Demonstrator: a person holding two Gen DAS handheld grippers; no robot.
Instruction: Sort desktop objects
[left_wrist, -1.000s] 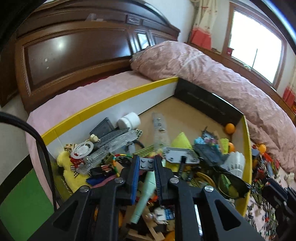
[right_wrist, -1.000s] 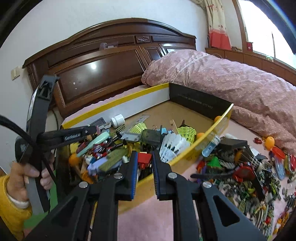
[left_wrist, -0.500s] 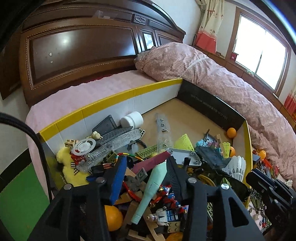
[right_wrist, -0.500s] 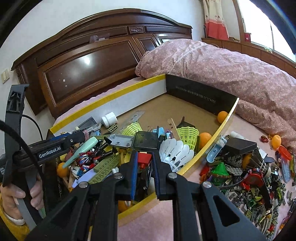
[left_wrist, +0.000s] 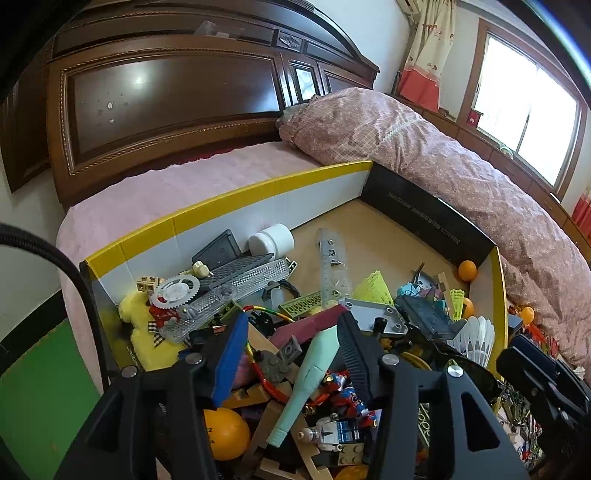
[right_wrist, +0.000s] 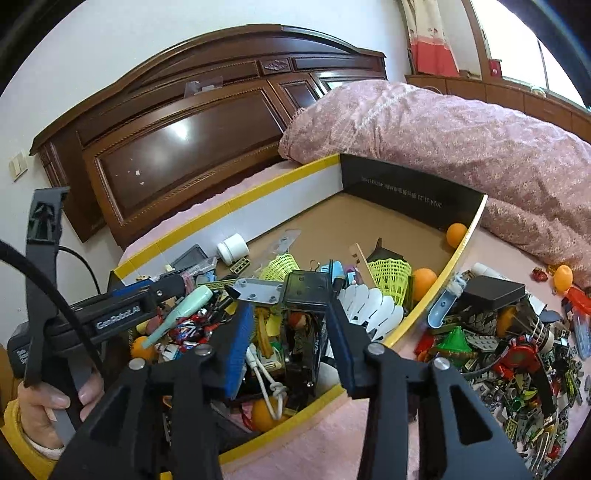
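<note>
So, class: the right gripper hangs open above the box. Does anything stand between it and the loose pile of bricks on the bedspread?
Yes. The yellow-edged box wall runs between the right gripper and the pile of bricks. The gripper is over the box's contents, so it would probably have to cross above that rim.
</note>
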